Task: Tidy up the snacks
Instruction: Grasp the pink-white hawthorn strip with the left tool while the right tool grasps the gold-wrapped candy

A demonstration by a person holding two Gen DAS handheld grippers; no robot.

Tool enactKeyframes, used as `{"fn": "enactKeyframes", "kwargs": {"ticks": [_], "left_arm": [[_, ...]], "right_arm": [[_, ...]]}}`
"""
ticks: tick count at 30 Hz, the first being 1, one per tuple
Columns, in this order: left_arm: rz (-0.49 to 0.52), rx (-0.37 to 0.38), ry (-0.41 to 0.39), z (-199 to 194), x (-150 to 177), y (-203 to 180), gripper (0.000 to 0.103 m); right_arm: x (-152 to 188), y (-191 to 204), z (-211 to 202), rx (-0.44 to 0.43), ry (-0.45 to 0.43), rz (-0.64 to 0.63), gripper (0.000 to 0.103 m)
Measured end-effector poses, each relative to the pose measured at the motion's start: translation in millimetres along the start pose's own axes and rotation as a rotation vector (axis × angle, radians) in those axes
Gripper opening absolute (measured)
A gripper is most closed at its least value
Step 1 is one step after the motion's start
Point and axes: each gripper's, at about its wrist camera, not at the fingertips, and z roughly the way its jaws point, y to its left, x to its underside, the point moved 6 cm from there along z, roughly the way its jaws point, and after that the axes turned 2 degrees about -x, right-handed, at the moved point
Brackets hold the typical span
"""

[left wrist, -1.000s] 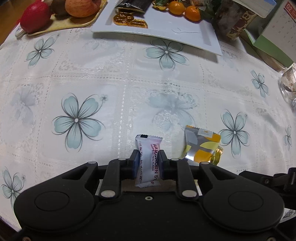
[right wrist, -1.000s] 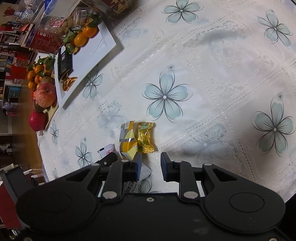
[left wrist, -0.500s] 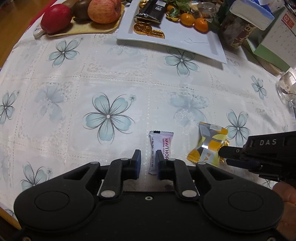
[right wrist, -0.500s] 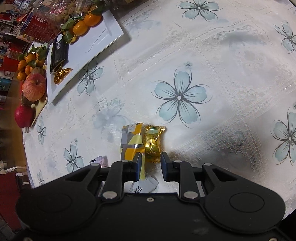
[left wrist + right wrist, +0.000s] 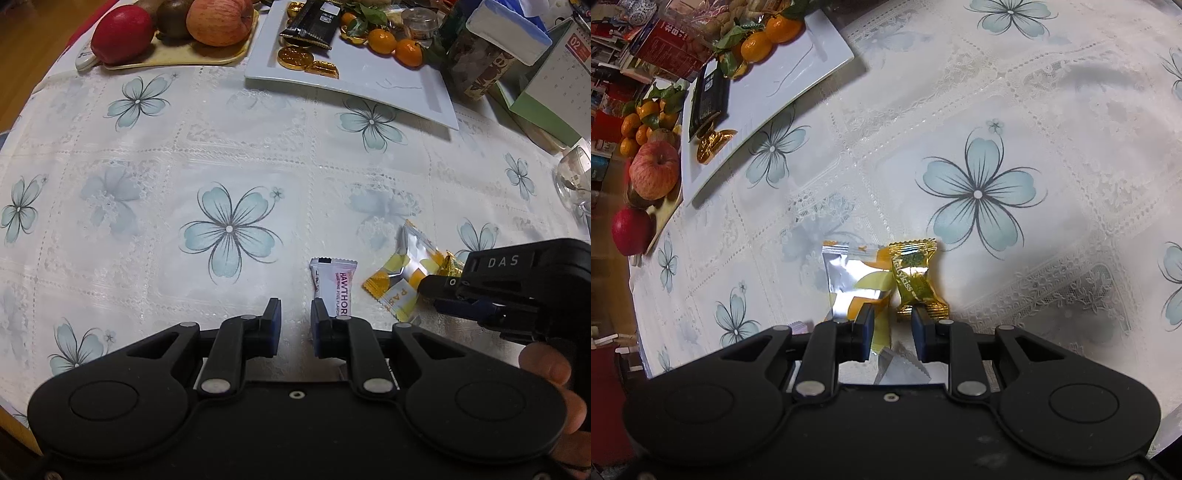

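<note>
A white-and-pink hawthorn packet lies flat on the flowered tablecloth. It is just beyond and to the right of my left gripper, which is shut with nothing between its fingers. To the right lie a silver-and-yellow packet and a gold candy, touching each other. My right gripper hangs low over the near ends of the silver-and-yellow packet and the gold candy. It is narrowly open and its pads press on neither. A silver wrapper corner shows under it.
A white plate at the back holds gold coins, a dark bar and tangerines. A tray of apples stands to its left. Boxes and a glass crowd the right edge. A hand holds the right gripper.
My left gripper let go of the hawthorn packet, shut and drew back upward. The packet now lies on the cloth. My right gripper sank closer over the silver-and-yellow packet and the gold candy.
</note>
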Motion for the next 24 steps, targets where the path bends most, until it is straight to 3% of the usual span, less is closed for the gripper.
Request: {"fn": "enactKeyframes", "kwargs": {"ticks": [3, 5, 8, 20, 24], "left_arm": [[-0.003, 0.005, 0.003, 2, -1, 0, 0.024], [-0.007, 0.009, 0.008, 4, -2, -2, 0.024], [-0.005, 0.018, 0.014, 8, -2, -6, 0.024], [-0.003, 0.012, 0.041, 31, -2, -24, 0.030], [0.008, 0.002, 0.042, 35, -1, -28, 0.043]], "right_arm": [[-4, -3, 1, -0.007, 0.010, 0.029, 0.023], [-4, -4, 1, -0.008, 0.024, 0.023, 0.003], [-4, -13, -2, 0.015, 0.029, 0.033, 0.002], [-4, -20, -34, -0.031, 0.004, 0.004, 0.002], [-6, -25, -39, -0.058, 0.006, 0.021, 0.004]]}}
